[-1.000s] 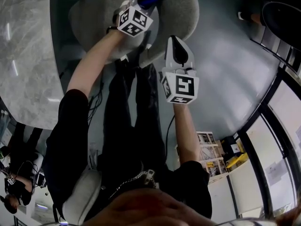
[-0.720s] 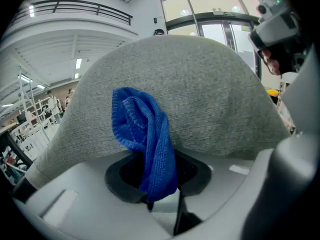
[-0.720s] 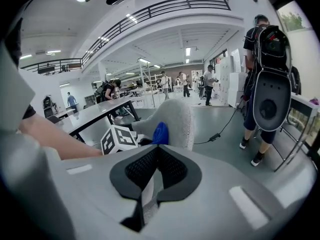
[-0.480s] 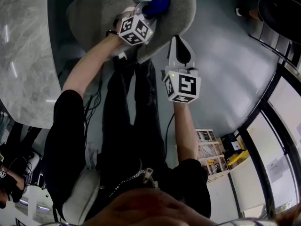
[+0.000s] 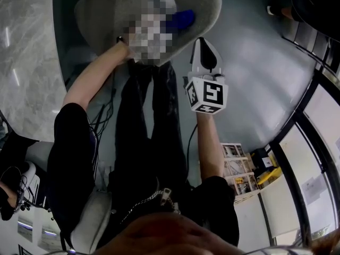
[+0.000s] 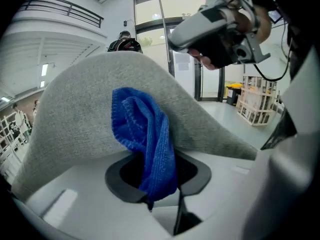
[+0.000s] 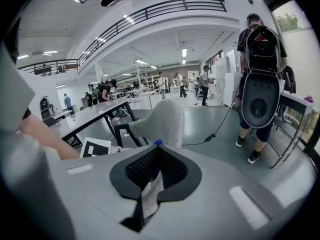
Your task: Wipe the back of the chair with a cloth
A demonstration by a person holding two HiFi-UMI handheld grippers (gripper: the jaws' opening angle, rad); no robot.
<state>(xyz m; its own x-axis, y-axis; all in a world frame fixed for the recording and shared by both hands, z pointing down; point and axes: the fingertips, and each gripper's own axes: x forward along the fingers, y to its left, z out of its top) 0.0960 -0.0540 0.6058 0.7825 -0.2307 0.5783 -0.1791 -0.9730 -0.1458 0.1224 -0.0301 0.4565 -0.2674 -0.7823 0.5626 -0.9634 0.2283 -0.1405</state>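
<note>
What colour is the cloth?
Blue. The left gripper view shows the cloth best, pinched in the left tongs.

floor [image 5: 255,52]: grey, glossy | chair [image 5: 106,9]: stands on it, top centre | table [image 5: 26,62]: marble top, left edge | rack [image 5: 236,166]: lower right | cable [image 7: 210,136]: lies across floor

Cannot make out the left gripper [image 6: 159,179] in the head view, only a corner of the blue terry cloth [image 5: 181,19] against the grey fabric chair back [image 5: 204,7], cut by the top edge. In the left gripper view, lose the cloth's lower end between the closed jaws. From the right gripper [image 7: 156,176], see just a blue speck of cloth and distant people [image 7: 205,85] too small to tell apart.
</note>
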